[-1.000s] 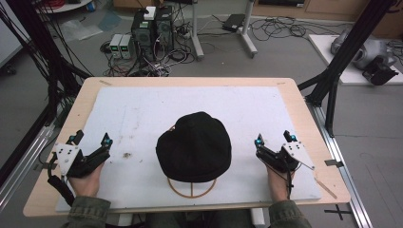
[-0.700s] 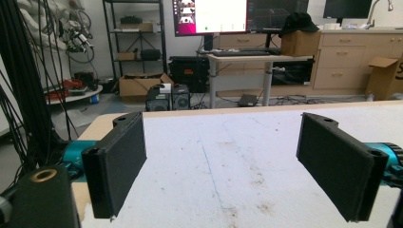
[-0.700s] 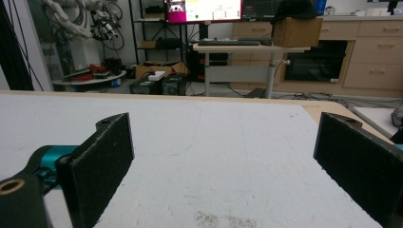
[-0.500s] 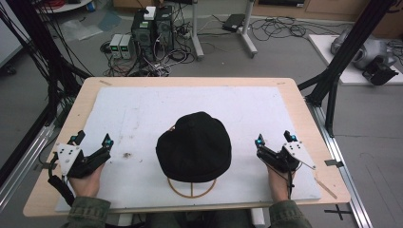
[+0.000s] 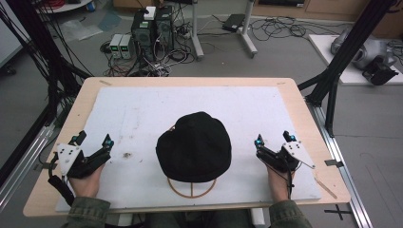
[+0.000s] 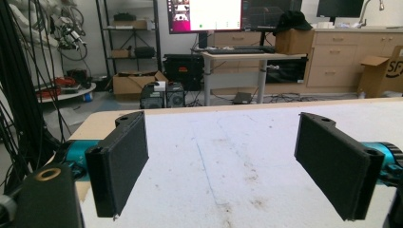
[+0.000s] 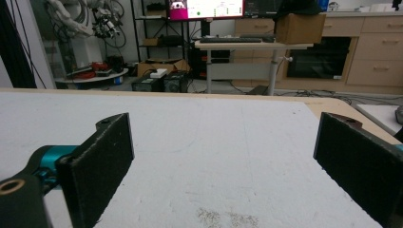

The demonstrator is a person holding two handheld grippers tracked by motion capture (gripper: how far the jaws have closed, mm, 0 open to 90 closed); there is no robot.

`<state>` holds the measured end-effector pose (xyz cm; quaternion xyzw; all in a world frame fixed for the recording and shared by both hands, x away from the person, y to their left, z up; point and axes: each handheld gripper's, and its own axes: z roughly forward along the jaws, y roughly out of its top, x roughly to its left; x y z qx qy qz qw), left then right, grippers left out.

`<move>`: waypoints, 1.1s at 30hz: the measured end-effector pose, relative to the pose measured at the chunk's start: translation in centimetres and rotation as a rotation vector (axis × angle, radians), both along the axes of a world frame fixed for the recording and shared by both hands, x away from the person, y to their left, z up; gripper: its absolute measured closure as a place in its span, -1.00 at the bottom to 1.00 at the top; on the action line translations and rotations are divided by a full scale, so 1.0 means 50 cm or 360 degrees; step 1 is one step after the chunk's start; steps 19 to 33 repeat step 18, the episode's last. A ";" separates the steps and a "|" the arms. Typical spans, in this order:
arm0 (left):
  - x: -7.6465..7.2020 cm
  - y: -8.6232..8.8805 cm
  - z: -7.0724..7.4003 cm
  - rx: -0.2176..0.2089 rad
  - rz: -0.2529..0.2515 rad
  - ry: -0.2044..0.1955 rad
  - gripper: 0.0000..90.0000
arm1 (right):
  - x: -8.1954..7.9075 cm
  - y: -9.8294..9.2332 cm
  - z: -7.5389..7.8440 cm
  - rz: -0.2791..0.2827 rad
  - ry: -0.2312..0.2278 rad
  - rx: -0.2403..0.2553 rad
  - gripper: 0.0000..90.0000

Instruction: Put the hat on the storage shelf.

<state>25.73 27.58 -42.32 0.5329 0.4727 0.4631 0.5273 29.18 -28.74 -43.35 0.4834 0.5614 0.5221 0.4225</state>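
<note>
Two grippers rest low on the white mat, one at each side of a black cap. The cap sits on a round wire stand at the mat's near centre, roughly 6 o'clock on the table. Its outline runs slightly longer from 12 to 6 o'clock than across; which end carries the brim I cannot tell. The left gripper lies at 8 o'clock, held by the left hand, jaws spread wide with bare mat between them and aimed toward 1 o'clock. The right gripper lies at 4 o'clock in the right hand, jaws likewise wide apart, gripping nothing, aimed toward 12 o'clock. Both stand well apart from the cap.
</note>
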 end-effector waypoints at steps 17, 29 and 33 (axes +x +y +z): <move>0.006 0.001 -0.003 -0.0022 -0.0038 0.0023 -0.57 | 0.001 -0.002 -0.001 0.0009 0.0008 -0.0009 -0.89; 0.006 0.001 -0.003 -0.0023 -0.0040 0.0024 -0.57 | 0.001 -0.002 -0.001 0.0009 0.0008 -0.0009 -0.89; 0.006 0.001 -0.003 -0.0023 -0.0040 0.0024 -0.57 | 0.001 -0.002 -0.001 0.0009 0.0008 -0.0009 -0.89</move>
